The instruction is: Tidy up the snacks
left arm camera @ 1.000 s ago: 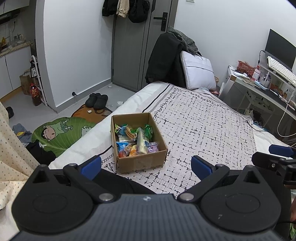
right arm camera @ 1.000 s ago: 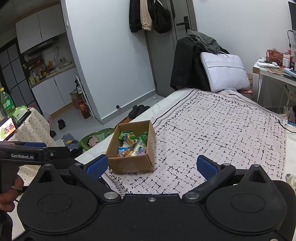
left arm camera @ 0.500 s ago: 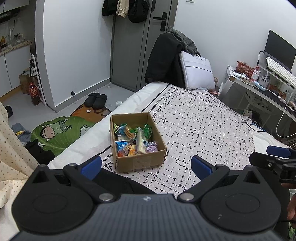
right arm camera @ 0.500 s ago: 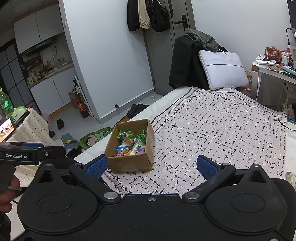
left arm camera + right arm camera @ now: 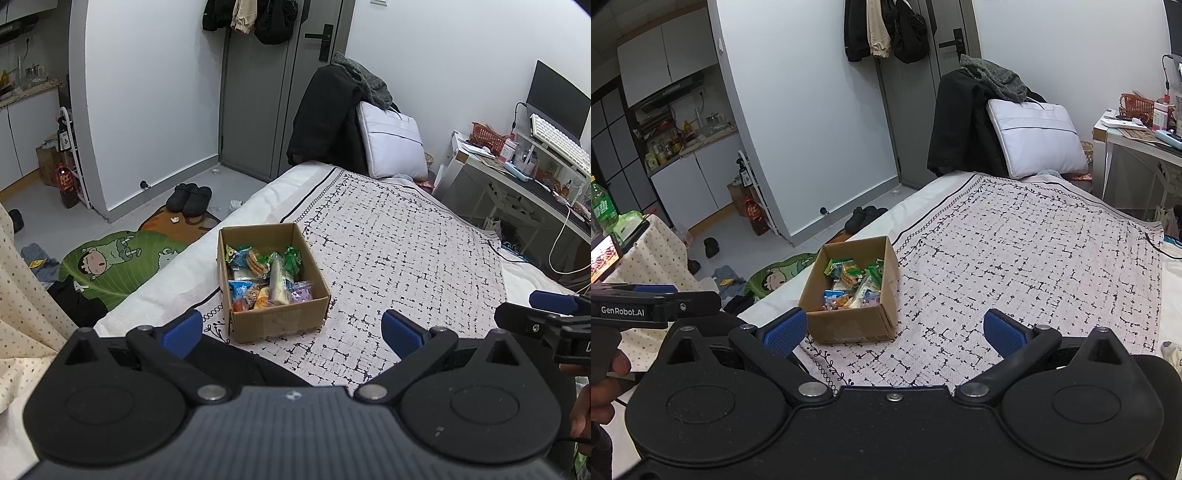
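Currently: left gripper (image 5: 291, 332) jaws spread wide, nothing between blue pads (image 5: 183, 332). Right gripper (image 5: 895, 332) jaws likewise spread wide, nothing held. Both poised above near edge of bed, clear of all items. Just ahead: open cardboard box (image 5: 273, 321), resting on patterned bedspread (image 5: 399, 258) near its left border. Inside box: assorted wrapped snacks (image 5: 266, 277), loosely piled. Beyond bed: chair draped with dark coat (image 5: 325, 118), pale laptop bag (image 5: 393, 142) leaning against it.
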Motion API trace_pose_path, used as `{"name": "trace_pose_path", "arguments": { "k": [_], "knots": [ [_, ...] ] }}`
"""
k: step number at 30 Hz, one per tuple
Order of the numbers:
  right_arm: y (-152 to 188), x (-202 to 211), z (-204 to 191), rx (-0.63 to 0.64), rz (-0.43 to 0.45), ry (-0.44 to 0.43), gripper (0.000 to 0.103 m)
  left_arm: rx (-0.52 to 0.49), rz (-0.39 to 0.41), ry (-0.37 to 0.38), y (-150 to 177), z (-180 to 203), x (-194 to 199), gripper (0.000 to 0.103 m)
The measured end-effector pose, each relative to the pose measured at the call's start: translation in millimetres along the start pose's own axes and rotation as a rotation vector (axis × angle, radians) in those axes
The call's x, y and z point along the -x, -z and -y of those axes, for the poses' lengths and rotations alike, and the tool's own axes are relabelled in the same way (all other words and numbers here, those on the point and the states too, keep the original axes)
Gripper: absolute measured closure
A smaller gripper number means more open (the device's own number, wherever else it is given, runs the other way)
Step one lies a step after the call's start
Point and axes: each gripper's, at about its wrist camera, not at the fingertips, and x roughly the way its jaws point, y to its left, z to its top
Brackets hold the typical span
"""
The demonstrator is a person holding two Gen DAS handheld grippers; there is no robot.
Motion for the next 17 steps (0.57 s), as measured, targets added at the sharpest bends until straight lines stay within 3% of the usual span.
{"name": "trace_pose_path", "arguments": {
  "k": [17],
  "knots": [
    [2.2,-7.5,-1.9,-0.006,-0.016,0.001,0.000,0.003,0.004,0.003,2.7,1.7,-1.6,0.001]
  ]
}}
